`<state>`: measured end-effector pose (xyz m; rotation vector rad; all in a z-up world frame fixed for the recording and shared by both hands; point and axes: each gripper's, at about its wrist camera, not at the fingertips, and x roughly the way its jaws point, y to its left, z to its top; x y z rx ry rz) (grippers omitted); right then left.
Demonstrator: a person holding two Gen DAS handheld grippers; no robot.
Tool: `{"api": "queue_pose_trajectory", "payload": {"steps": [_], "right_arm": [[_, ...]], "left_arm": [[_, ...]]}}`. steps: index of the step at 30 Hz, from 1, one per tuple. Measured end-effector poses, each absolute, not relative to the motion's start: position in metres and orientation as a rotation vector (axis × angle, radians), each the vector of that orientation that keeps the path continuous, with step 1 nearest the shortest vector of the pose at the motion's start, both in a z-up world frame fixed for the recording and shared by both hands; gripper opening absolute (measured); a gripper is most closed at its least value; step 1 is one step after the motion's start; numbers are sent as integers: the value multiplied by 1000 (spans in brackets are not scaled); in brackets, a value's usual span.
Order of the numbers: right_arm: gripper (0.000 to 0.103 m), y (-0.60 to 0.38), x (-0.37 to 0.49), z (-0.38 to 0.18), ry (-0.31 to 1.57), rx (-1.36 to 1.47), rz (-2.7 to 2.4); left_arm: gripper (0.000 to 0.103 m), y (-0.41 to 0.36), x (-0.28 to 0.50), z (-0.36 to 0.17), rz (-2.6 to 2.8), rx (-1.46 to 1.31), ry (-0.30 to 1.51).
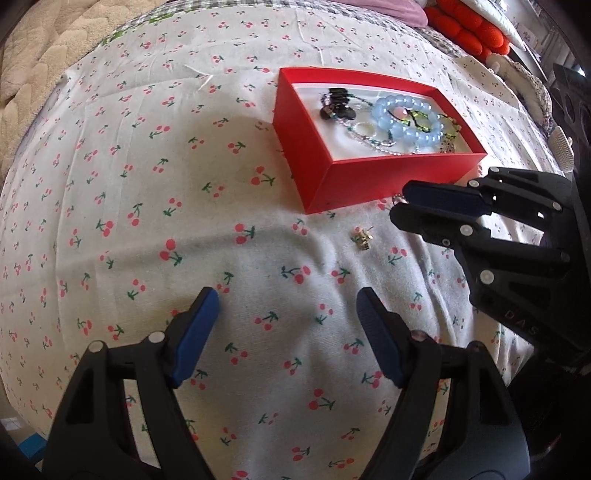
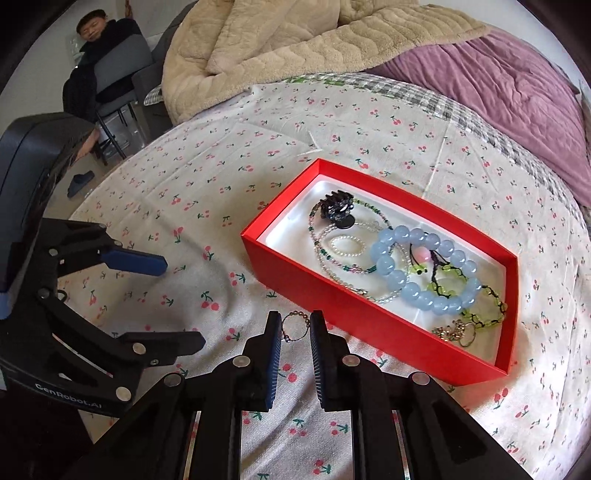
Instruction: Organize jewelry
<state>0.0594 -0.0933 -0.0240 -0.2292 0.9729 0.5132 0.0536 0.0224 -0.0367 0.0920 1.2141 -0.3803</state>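
Note:
A red box point(image 1: 354, 177) point(image 2: 332, 306) with a white lining sits on the cherry-print cloth. It holds a blue bead bracelet point(image 2: 424, 273), a green bracelet, a black hair clip point(image 2: 338, 208), thin necklaces and a small pearl ring. My right gripper point(image 2: 295, 325) is narrowly open just in front of the box, its jaws on either side of a small beaded ring point(image 2: 295, 326) lying on the cloth. My left gripper point(image 1: 288, 306) is open and empty over bare cloth. A small gold trinket point(image 1: 362, 236) lies between the two grippers.
The cherry-print cloth point(image 1: 184, 184) covers a bed. A beige blanket point(image 2: 295, 37) and a purple quilt point(image 2: 498, 92) are piled behind. Red cushions point(image 1: 465, 26) lie far right. A person point(image 2: 96, 48) sits on a chair beyond the bed's left edge.

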Motion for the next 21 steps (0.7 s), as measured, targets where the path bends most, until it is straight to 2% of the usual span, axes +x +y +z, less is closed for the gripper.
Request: {"api": "queue_pose_trajectory", "payload": {"steps": [6,13,18,21], "right_arm": [[16,-109,60,-19,973,-209,486],[16,-125,57,-21,992,-206,465],[16,-134,56,-22,1002,-201,451],[16,-138,56,-21,1003,-197,449]], "left_arm": [[66,0,55,-33,-470,85,1194],[38,-17,70,-46,-518,-7,1244],[30,-23,76,-52,-498,-25,1239],[21,-28,78,-54,-492,-12,1236]]}}
